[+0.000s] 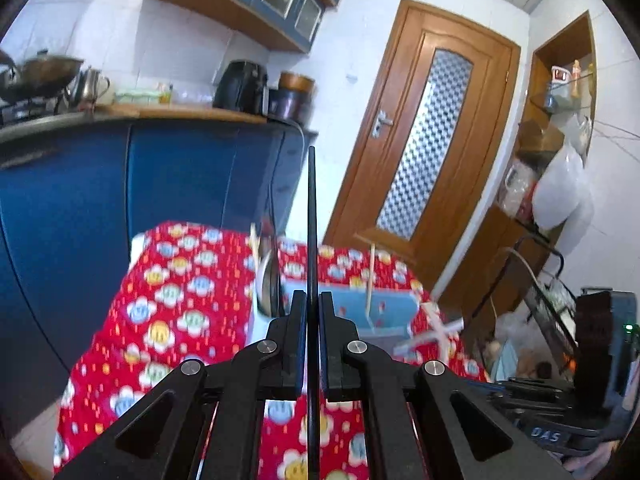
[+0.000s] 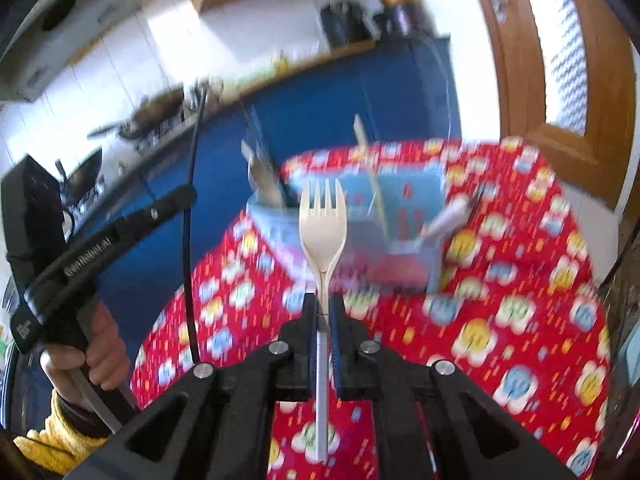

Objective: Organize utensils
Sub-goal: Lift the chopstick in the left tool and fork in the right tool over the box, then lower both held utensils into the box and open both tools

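Utensils were held one per gripper above a table draped in a red flower-print cloth (image 2: 500, 320). Right gripper (image 2: 323, 312): jaws closed on the neck of a cream plastic fork (image 2: 323, 216), tines pointing away from the camera, pale handle running back between the fingers. Left gripper (image 1: 309, 312): jaws closed on a thin black chopstick-like stick (image 1: 311, 208), which stood upright between the pads and extended well beyond them; in the right wrist view the same stick (image 2: 188, 240) appeared at far left, clamped by the left gripper (image 2: 176, 200), with the person's left hand (image 2: 96, 344) and a yellow sleeve (image 2: 60, 436) below. Beyond both grippers, on the cloth, stood a light blue compartmented utensil holder (image 2: 404, 208) (image 1: 384, 312) containing pale sticks and, in its left section, metal utensils (image 2: 260, 176); details were blurred. Background: blue kitchen cabinets (image 1: 168, 176), a wooden countertop (image 1: 180, 112) carrying a black appliance (image 1: 240, 86) and pans, and a wooden door (image 1: 424, 132) with patterned glass.
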`<state>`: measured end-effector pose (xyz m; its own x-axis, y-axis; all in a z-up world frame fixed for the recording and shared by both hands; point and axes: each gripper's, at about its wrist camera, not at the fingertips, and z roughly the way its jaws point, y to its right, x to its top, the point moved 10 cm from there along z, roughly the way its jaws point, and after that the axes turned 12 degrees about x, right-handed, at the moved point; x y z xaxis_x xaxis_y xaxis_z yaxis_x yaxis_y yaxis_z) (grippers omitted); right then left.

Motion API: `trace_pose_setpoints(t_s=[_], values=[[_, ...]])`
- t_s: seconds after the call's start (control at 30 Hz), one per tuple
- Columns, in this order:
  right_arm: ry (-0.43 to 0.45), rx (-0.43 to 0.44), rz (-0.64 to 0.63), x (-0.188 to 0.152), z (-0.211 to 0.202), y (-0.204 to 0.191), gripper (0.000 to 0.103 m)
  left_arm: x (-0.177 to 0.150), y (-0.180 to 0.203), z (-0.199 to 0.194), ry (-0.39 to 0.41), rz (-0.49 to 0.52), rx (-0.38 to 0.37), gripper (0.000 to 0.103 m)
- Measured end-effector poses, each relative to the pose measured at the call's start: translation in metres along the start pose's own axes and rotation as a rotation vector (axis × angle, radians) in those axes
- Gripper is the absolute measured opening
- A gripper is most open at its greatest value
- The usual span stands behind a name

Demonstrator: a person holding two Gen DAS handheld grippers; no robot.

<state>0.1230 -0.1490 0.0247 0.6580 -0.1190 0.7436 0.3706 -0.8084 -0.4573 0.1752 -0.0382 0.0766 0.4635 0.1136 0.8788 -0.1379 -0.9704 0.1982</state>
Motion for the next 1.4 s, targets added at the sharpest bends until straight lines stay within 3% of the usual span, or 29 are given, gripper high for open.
trace_pose_setpoints(t_s=[0.23,0.6,1.03,1.4], values=[[0.192,-0.053,-0.041,0.044,-0.01,0.01,0.007,0.041,0.01,0.006,0.138,-0.014,0.005,0.005],[0.342,-0.133,-0.151,0.085,0.002,0.025,0.007,0.074,0.015,0.043,0.253,-0.038,0.034,0.005],[0.4,-0.166,-0.211,0.098,0.025,0.041,0.008,0.072,0.013,0.07,0.377,0.009,0.112,0.006],[0.372,-0.132,-0.217,0.09,0.038,0.039,0.008,0.052,0.013,0.08,0.327,0.007,0.087,0.006]])
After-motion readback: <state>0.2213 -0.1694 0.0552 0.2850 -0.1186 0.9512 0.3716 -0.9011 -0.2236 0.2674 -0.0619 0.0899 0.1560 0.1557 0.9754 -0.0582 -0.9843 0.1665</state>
